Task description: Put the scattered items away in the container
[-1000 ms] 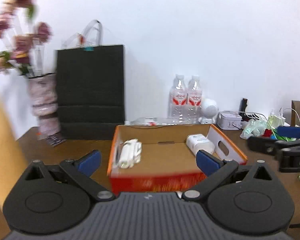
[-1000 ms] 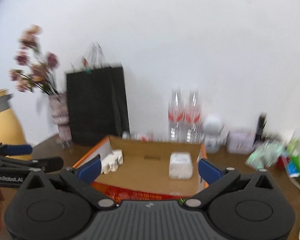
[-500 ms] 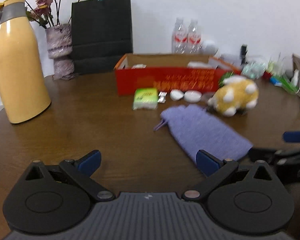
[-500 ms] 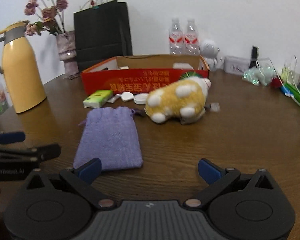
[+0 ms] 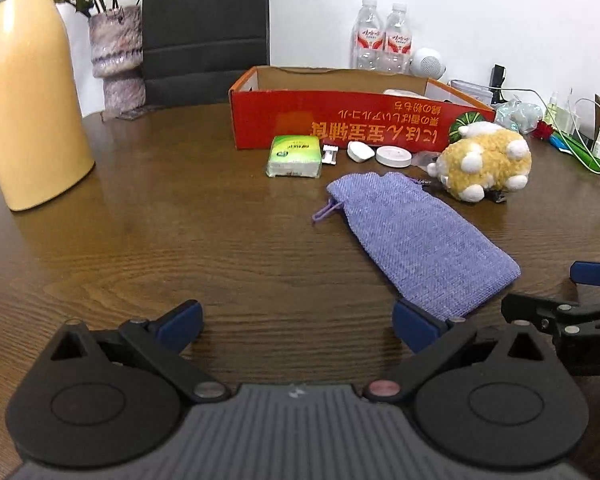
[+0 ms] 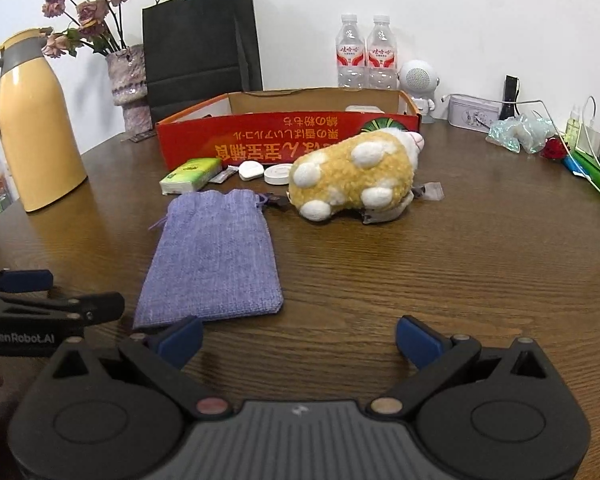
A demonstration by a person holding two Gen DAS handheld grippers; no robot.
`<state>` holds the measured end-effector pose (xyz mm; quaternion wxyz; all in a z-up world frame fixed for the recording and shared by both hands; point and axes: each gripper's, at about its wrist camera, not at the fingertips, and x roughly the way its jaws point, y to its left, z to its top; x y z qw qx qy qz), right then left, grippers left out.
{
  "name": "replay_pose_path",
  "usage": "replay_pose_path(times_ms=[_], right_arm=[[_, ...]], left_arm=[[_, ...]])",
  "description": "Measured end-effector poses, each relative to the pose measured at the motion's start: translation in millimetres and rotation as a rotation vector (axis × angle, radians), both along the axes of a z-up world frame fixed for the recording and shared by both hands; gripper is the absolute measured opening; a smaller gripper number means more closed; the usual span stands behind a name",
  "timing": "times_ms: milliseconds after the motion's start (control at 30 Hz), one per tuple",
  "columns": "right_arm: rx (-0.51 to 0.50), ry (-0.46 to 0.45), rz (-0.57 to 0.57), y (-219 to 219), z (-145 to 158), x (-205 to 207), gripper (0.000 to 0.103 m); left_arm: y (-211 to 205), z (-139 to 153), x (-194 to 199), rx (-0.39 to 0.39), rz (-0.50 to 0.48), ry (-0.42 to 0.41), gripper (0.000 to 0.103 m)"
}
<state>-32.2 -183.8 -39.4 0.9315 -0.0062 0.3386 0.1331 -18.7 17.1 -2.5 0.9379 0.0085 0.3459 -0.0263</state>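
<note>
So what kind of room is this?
Probably a home or small office: a wooden table against a white wall, with a thermos, a vase of flowers and water bottles.

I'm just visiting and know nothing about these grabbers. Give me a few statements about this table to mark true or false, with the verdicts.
1. Both grippers, left and right, are open and hold nothing. True.
2. The purple pouch lies inside the red box. False: it lies flat on the table, in front of the box.
3. The plush toy lies on the table outside the box. True.
4. The tissue pack sits on top of the pouch. False: it sits on the table beside the box, apart from the pouch.
5. The yellow jug has tipped over. False: it stands upright.
</note>
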Motion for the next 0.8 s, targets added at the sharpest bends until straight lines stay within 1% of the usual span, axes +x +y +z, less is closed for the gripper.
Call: replay_pose_path(times_ms=[133, 333, 800], right_arm=[[-0.016, 0.002, -0.005, 0.9, -0.6, 0.5, 0.103], [-0.058, 0.005, -0.007, 6.1, -1.8, 1.2, 0.103], [-0.056, 0.003, -0.016, 4.9, -2.5, 1.0, 0.103]], left_arm=[[-4.4, -0.3, 0.0, 0.017, 0.002, 0.002, 0.103], [-5.3, -0.2, 0.1, 0.012, 0.006, 0.003, 0.103], [-5.7, -0.4, 0.0, 0.012, 0.006, 0.003, 0.103]])
